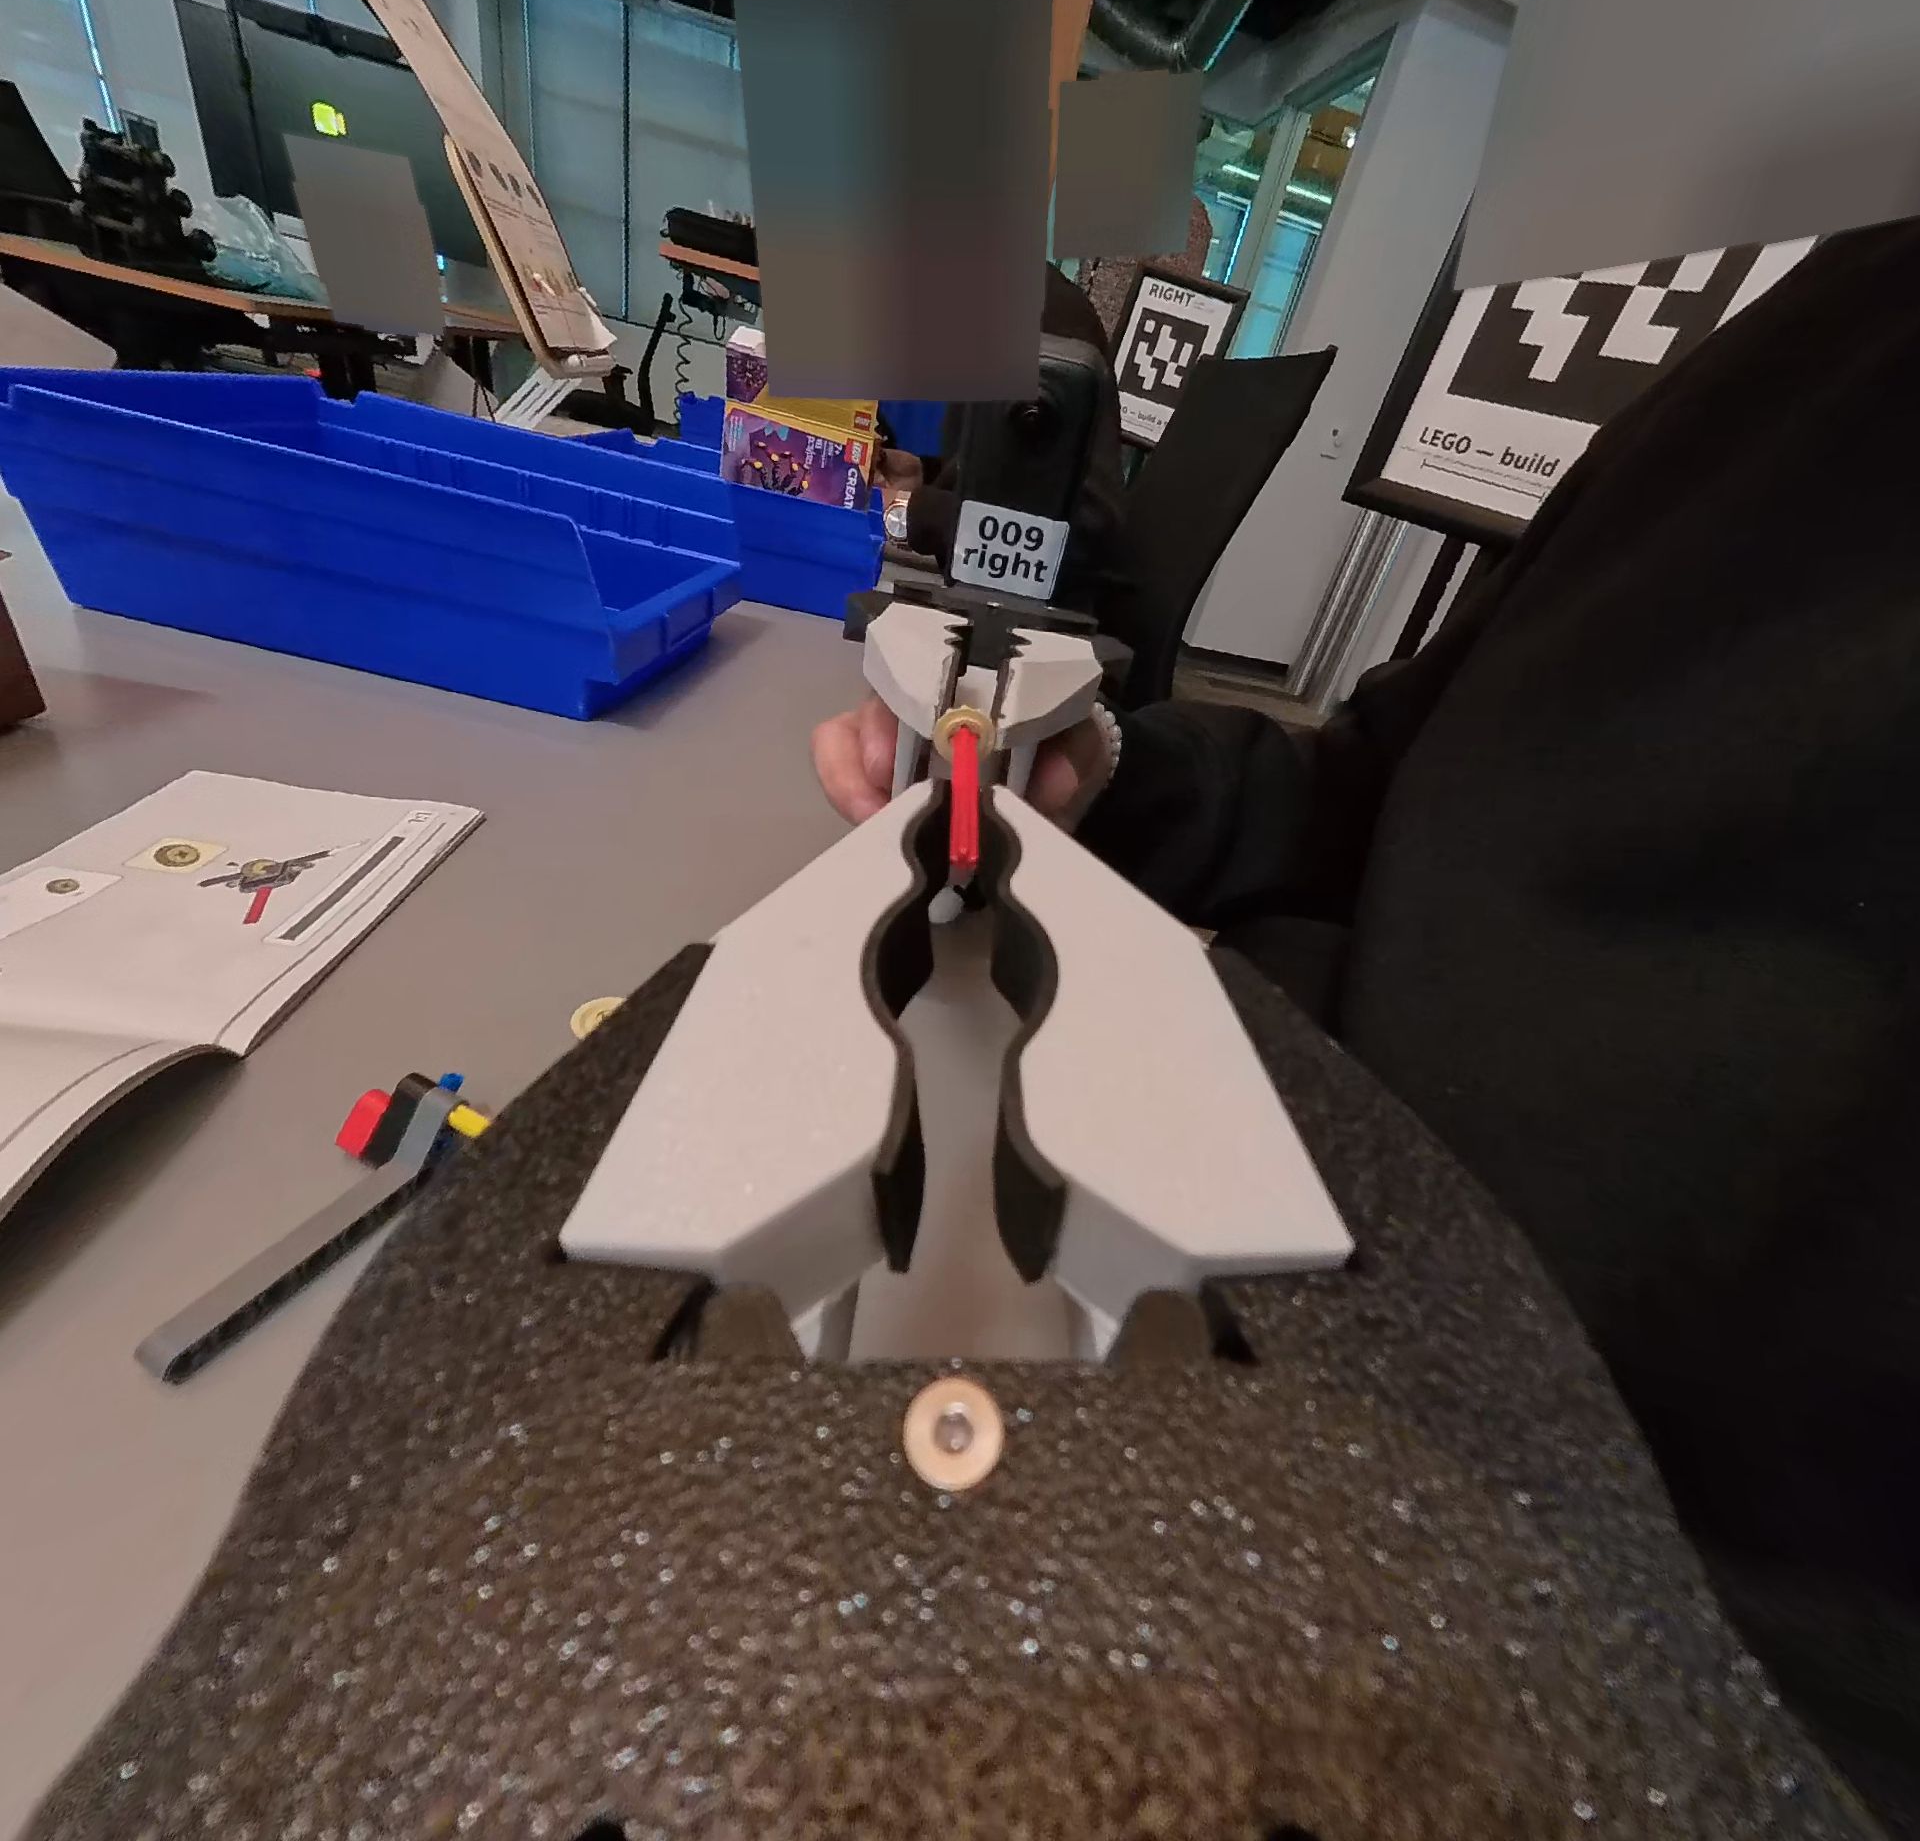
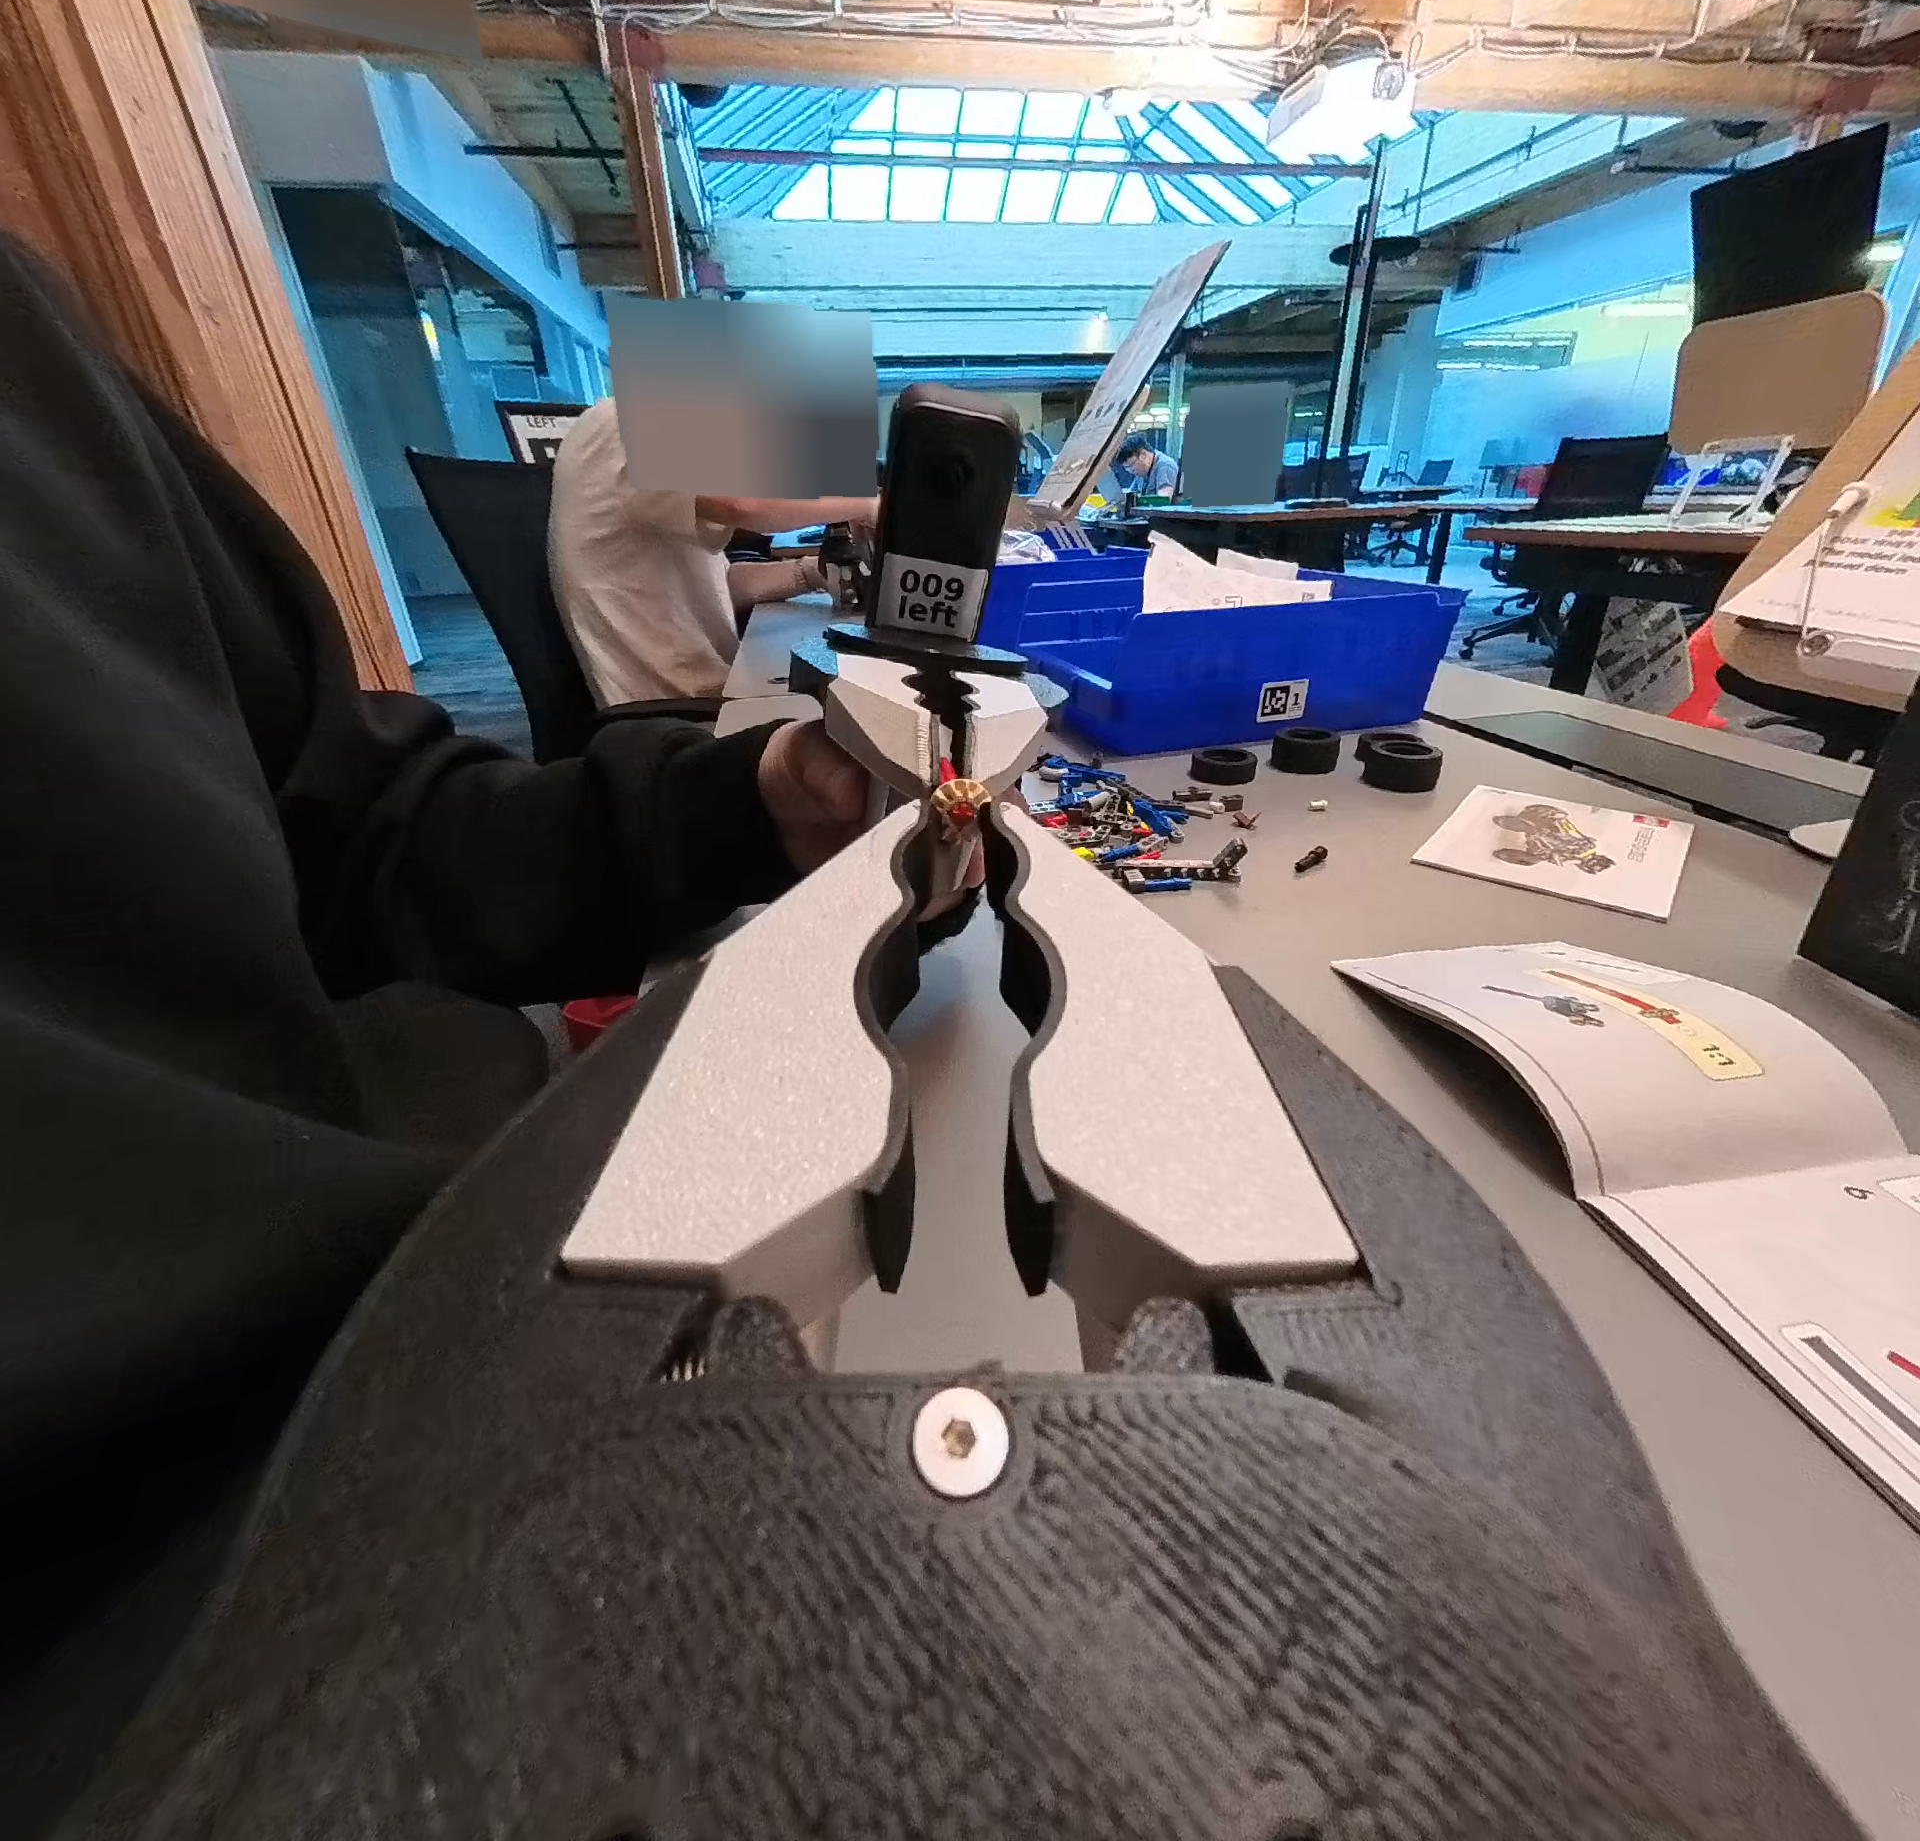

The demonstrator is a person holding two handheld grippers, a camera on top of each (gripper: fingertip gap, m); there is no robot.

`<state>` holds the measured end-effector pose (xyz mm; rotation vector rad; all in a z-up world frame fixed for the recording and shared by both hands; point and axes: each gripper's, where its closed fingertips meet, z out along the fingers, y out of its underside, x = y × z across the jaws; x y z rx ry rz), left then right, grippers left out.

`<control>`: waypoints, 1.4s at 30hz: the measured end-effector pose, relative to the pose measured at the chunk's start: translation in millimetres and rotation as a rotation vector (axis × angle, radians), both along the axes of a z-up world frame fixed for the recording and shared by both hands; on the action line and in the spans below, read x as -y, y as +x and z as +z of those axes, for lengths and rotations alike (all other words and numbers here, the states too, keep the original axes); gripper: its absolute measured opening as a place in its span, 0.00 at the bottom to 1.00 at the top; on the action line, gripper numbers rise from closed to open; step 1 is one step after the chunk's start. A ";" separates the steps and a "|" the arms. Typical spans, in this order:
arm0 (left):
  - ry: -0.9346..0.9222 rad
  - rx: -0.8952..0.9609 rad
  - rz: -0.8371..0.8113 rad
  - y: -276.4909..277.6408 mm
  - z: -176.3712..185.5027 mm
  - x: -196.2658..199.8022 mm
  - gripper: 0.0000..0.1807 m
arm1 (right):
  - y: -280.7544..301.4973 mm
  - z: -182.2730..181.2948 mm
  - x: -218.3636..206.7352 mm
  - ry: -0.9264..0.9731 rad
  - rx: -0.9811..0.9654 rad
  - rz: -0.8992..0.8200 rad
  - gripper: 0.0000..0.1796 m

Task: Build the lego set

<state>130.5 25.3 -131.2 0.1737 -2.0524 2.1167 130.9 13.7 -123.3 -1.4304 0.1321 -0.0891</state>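
Note:
My left gripper (image 1: 962, 846) is shut on the near end of a red axle (image 1: 964, 799), held in the air above the table. The axle points straight at my right gripper (image 1: 968, 742), which faces it. My right gripper (image 2: 956, 817) is shut on a small tan gear (image 2: 953, 800). The gear (image 1: 964, 729) sits on the far end of the axle, and the red axle tip (image 2: 962, 812) shows in the gear's centre. The left gripper (image 2: 951, 757) shows just behind the gear. Both grippers meet tip to tip.
An open instruction booklet (image 1: 208, 918) (image 2: 1683, 1074) lies on the grey table. Beside it are a small red, yellow and grey assembly (image 1: 410, 1116), a long grey beam (image 1: 281, 1282) and a tan gear (image 1: 597, 1014). Loose parts (image 2: 1122, 830), black tyres (image 2: 1307, 750) and blue bins (image 1: 343, 555) (image 2: 1247, 648) lie farther off. My two grippers' fingertips are within a few centimetres of each other.

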 end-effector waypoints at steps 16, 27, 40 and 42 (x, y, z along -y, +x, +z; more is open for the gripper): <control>0.075 0.051 0.021 2.0 -12.6 8.2 0.02 | 1.0 -13.9 1.4 -0.150 0.065 0.000 0.05; 0.085 0.058 -0.001 -1.6 -14.3 5.9 0.02 | -2.3 -20.4 -1.6 -0.182 0.070 0.038 0.02; 0.270 0.133 0.070 10.6 -42.0 0.4 0.06 | 10.3 -44.5 -1.4 -0.304 0.033 0.030 0.02; 0.384 0.177 0.126 20.5 -56.1 -8.1 0.10 | 23.1 -52.7 6.8 -0.366 0.007 -0.018 0.02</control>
